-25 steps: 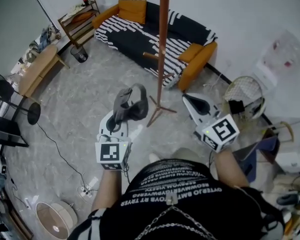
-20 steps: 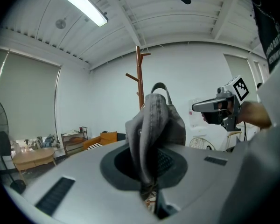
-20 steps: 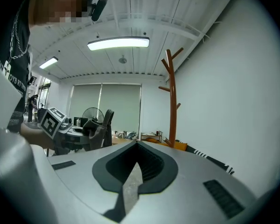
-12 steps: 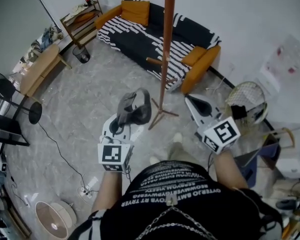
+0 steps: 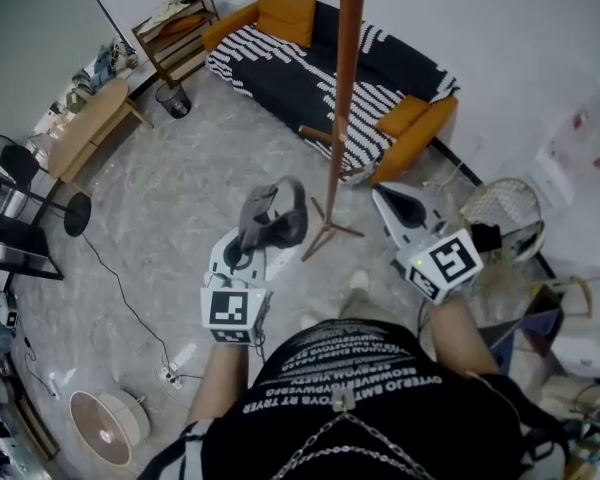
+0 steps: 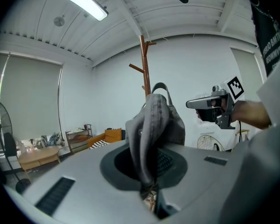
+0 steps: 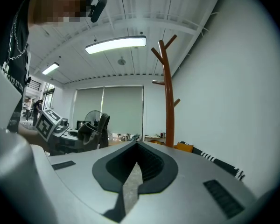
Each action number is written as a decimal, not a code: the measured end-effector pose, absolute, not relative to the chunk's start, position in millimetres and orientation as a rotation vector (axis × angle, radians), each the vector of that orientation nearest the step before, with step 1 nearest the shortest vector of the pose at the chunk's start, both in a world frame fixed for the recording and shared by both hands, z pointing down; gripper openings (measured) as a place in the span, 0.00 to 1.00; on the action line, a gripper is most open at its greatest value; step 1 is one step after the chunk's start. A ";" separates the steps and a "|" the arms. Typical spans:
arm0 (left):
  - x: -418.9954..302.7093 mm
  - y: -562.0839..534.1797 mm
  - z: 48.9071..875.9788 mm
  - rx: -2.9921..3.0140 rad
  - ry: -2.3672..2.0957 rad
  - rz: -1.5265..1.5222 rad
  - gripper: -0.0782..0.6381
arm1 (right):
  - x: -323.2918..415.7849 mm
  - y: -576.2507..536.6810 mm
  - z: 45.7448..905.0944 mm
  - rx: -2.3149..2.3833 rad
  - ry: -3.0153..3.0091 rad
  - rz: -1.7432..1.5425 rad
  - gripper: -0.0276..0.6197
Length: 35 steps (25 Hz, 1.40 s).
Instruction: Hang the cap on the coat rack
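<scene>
A tall brown wooden coat rack (image 5: 342, 98) stands on the marble floor just ahead, between my two grippers. My left gripper (image 5: 253, 236) is shut on a grey cap (image 5: 273, 215), which stands upright above its jaws, left of the rack's feet. In the left gripper view the cap (image 6: 155, 125) fills the middle, with the rack (image 6: 143, 64) behind it. My right gripper (image 5: 383, 196) points toward the rack's right side, jaws together and empty. In the right gripper view the rack (image 7: 168, 101) rises ahead, and the cap (image 7: 94, 127) shows at the left.
A black-and-white striped sofa (image 5: 310, 63) with orange cushions stands behind the rack. A wooden table (image 5: 85, 128) and a shelf (image 5: 175, 28) line the left wall. A floor fan (image 5: 105, 428), a power strip (image 5: 175, 368) and a white wire basket (image 5: 505, 203) lie around.
The view has closed in on the coat rack, whose pole and feet now sit nearer and further right. Both grippers went forward with it. The cap stays in the left gripper.
</scene>
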<state>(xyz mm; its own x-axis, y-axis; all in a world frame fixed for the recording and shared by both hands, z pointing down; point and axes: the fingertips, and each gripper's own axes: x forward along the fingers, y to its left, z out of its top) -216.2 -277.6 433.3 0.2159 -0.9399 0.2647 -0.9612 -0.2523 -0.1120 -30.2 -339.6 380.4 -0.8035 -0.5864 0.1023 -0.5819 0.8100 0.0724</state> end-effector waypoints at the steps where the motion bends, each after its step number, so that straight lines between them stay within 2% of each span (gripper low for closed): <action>1: -214.5 -282.2 435.4 2.385 -1.870 0.435 0.13 | -30.2 -344.6 380.6 0.922 -2.877 -0.056 0.05; 21: -170.7 -387.5 452.1 2.360 -1.846 0.440 0.13 | -0.6 -455.6 384.5 0.855 -2.877 -0.037 0.05; 35: -156.4 -420.8 467.3 2.364 -1.792 0.440 0.13 | -1.4 -488.3 394.2 0.823 -2.844 -0.030 0.05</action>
